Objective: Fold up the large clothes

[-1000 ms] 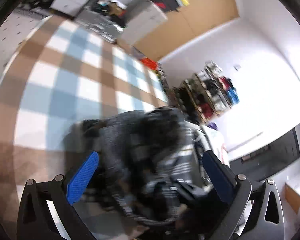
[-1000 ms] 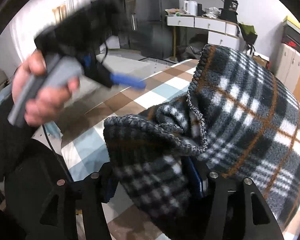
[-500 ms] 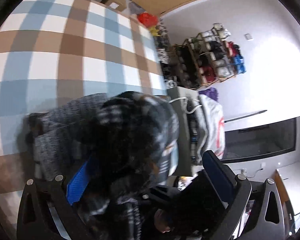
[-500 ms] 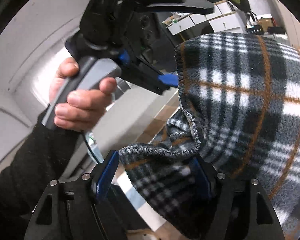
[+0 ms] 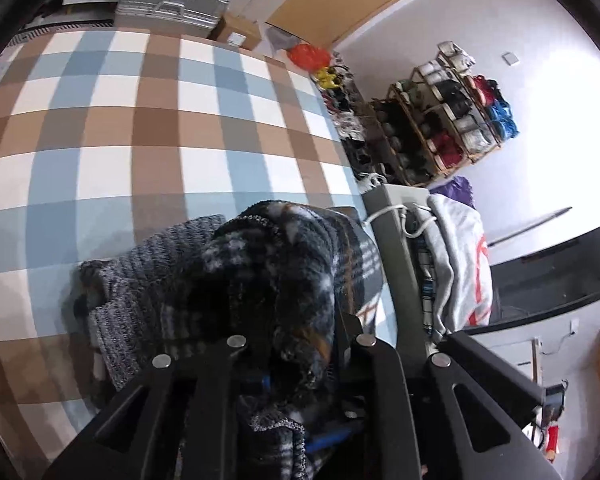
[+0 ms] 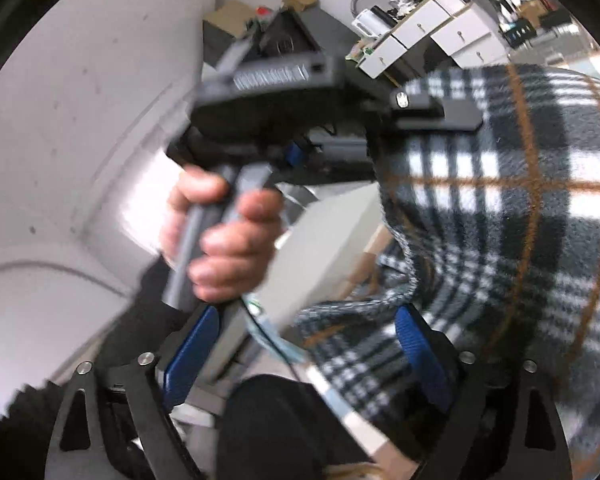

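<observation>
One plaid fleece (image 5: pixel 284 280), bunched at the near edge of a checked table (image 5: pixel 140 120), 6 o'clock in the left view. Two grippers. Left gripper (image 5: pixel 296 392) just closing, jaws clamped on a fleece fold, pointing steeply down. Right gripper (image 6: pixel 308 344) just opening, jaws wide apart, fleece edge by its 3 o'clock pad, contact unclear. One hand (image 6: pixel 224 236) grips the left handle, sleeve dark.

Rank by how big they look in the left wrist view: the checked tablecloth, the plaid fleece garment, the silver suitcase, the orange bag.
1. checked tablecloth
2. plaid fleece garment, near the camera, so it looks bigger
3. silver suitcase
4. orange bag
</observation>
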Demonstrator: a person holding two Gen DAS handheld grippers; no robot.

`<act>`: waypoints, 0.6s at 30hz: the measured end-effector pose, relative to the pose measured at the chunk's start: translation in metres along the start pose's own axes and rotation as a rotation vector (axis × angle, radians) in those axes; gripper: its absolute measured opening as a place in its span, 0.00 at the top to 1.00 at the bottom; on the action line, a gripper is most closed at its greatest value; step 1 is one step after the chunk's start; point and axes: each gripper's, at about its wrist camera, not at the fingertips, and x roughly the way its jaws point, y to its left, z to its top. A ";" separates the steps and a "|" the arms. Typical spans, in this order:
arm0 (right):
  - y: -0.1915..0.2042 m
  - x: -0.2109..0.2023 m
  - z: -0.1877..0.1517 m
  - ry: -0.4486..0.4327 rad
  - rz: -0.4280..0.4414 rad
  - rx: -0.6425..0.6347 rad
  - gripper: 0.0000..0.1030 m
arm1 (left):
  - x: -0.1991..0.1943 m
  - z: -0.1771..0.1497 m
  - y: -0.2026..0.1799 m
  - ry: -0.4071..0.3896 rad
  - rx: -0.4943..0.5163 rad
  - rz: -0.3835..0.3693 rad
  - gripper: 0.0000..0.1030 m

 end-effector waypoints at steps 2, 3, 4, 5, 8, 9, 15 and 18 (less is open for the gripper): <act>-0.001 -0.010 0.005 -0.015 0.032 0.028 0.04 | 0.000 0.001 -0.002 -0.004 0.006 0.018 0.88; -0.004 -0.017 0.007 -0.023 0.046 0.036 0.00 | -0.002 0.003 -0.004 0.001 0.015 0.025 0.88; -0.003 -0.026 0.008 -0.041 0.064 0.042 0.00 | -0.004 0.004 -0.006 -0.002 0.018 0.033 0.88; -0.002 -0.034 0.008 -0.059 0.072 0.043 0.00 | -0.006 0.005 -0.007 0.003 0.016 0.035 0.88; -0.010 -0.063 0.012 -0.147 0.103 0.077 0.00 | -0.009 0.008 -0.013 0.025 0.039 0.061 0.88; -0.015 -0.066 0.014 -0.164 0.116 0.102 0.00 | -0.010 0.007 -0.016 0.032 0.053 0.083 0.88; -0.076 -0.063 0.013 -0.153 0.218 0.389 0.00 | -0.016 0.005 -0.019 0.070 0.066 0.134 0.88; -0.087 -0.044 0.011 -0.078 0.170 0.407 0.00 | -0.020 0.003 -0.018 0.092 0.078 0.184 0.88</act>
